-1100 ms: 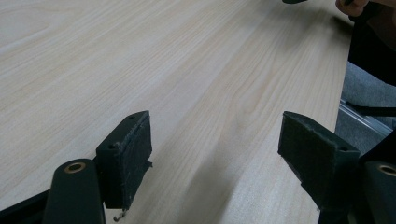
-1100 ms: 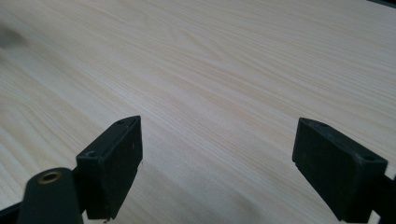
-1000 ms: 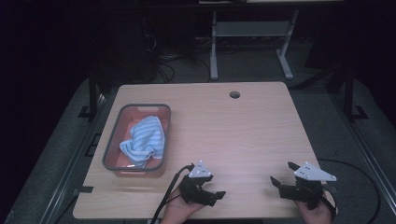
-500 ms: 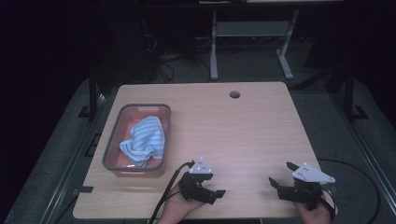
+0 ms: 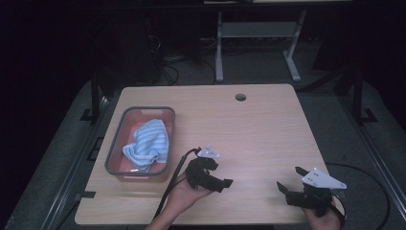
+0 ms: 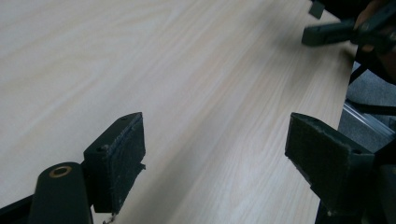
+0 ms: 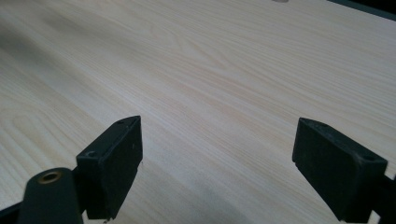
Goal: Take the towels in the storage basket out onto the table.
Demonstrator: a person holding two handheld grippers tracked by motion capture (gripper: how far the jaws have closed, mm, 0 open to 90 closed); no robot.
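A person's left hand holds my left gripper (image 5: 221, 178) just above the wooden table (image 5: 258, 129), near the front edge and pointing right. Its jaws have just been opening; in the left gripper view they (image 6: 215, 149) stand wide apart over bare wood with nothing between them. My right gripper (image 5: 289, 178) sits at the front right corner, pointing left, and is open too; in its own view the jaws (image 7: 217, 158) frame bare tabletop. The right gripper (image 6: 327, 32) also appears far off in the left gripper view. A blue striped cloth (image 5: 151, 141) lies crumpled in a grey-rimmed reddish bin (image 5: 115, 143) at the table's left.
A round cable hole (image 5: 241, 97) is near the table's far edge. A grey metal stand (image 5: 253, 33) and cables are on the dark floor behind. The left gripper's cable (image 5: 172, 179) trails off the front edge beside the bin.
The left gripper has lifted and moved a little away from the front edge, with its jaws wider apart. The right gripper has stayed in place.
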